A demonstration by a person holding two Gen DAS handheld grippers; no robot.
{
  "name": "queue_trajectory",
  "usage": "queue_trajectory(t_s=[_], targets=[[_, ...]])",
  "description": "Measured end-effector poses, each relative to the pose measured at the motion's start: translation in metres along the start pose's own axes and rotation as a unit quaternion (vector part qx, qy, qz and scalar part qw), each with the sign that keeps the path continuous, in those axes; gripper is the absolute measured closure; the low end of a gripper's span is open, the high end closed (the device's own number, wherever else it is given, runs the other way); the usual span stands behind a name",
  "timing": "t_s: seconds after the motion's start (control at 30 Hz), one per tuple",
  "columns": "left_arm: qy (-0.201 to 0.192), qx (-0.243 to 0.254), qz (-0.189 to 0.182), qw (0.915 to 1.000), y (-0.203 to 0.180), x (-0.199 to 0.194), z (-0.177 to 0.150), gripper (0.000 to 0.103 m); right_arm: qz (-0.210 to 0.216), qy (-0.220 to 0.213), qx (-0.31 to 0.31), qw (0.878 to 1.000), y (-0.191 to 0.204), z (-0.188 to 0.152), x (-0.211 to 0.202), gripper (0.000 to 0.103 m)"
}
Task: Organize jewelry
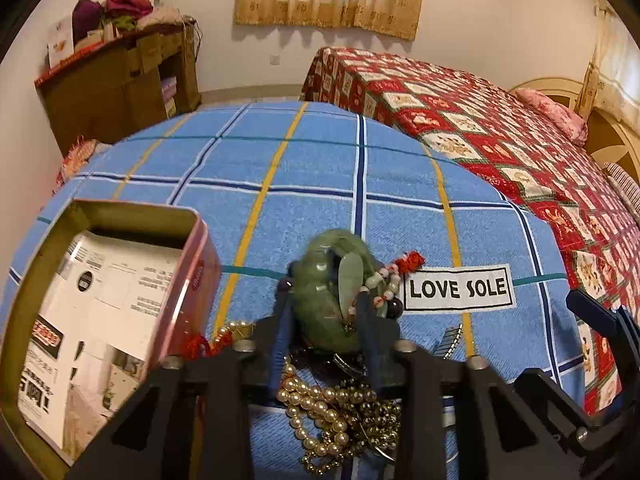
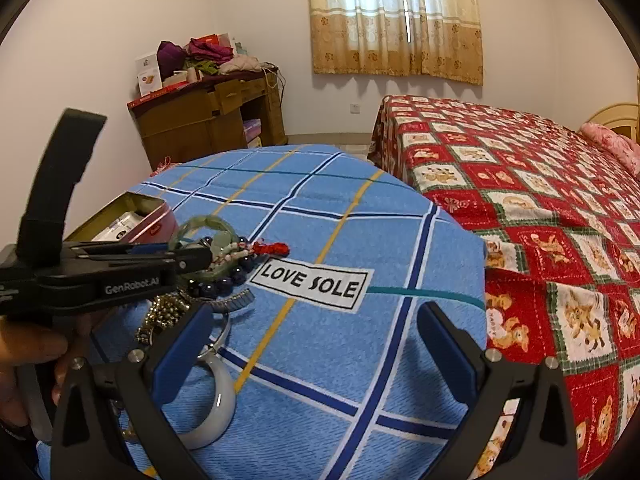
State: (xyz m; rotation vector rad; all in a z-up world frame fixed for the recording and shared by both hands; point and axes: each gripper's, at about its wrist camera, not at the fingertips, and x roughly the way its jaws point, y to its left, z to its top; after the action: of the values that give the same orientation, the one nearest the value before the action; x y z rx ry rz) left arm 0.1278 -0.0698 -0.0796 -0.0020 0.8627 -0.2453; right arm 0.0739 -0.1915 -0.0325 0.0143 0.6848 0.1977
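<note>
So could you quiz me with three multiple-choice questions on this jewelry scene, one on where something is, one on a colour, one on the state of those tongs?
1. Where is the open tin relative to the jewelry pile?
A. To its left
B. On the red bed
C. On top of the pile

2. What colour is the bangle held by the left tongs?
A. Pale white
B. Green
C. Gold

3. How do the right tongs stand?
A. Shut on a bangle
B. Shut on beads
C. Open, holding nothing

Answers:
1. A: in the left wrist view the tin sits on the blue cloth, left of the pile.
2. B: the ring between the left fingers is jade green.
3. C: their blue pads stand wide apart with only cloth between them; the white bangle lies beside the left pad, ungripped.
</note>
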Motion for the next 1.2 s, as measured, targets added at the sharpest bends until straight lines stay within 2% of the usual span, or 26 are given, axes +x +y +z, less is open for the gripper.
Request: queue_trajectory(t_s=[0.1, 0.17, 0.47, 0.7, 0.8, 1.03, 1.2], targets=[[-0.007, 0.000, -0.007, 1.0000, 0.003, -0.004, 0.000, 0.093, -0.002, 0.000, -0.003, 1.000, 0.001, 0.000, 0.000, 0.000], [-0.014, 0.004, -0.010, 0.9998, 0.003, -0.008, -0.001, 0.095, -0.001, 0.002, -0.003, 1.000, 0.001, 0.000, 0.000, 0.000], [-0.075, 0.017, -0.026, 0.9967, -0.001, -0.041, 0.004, 0.095, -0.005, 0.006, -0.005, 1.000, -0.003, 0.006, 0.000, 0.000], [-0.124, 0.016, -0.052, 0.9908, -0.003, -0.082, 0.013, 0.096, -0.005, 0.010, -0.010, 1.000, -0.001, 0.008, 0.002, 0.001], [-0.137, 0.018, -0.045, 0.9894, -0.003, -0.090, 0.017, 0.097, -0.003, 0.013, -0.019, 1.000, 0.003, 0.008, 0.003, 0.001], [-0.122, -0.008, -0.048, 0.9914, 0.014, -0.083, 0.016, 0.097, 0.029, 0.007, -0.048, 0.998, 0.021, 0.009, -0.002, 0.002], [-0.138, -0.016, -0.037, 0.9896, 0.026, -0.099, 0.016, 0.097, 0.054, 0.017, -0.079, 0.995, 0.040, 0.011, 0.003, 0.014]])
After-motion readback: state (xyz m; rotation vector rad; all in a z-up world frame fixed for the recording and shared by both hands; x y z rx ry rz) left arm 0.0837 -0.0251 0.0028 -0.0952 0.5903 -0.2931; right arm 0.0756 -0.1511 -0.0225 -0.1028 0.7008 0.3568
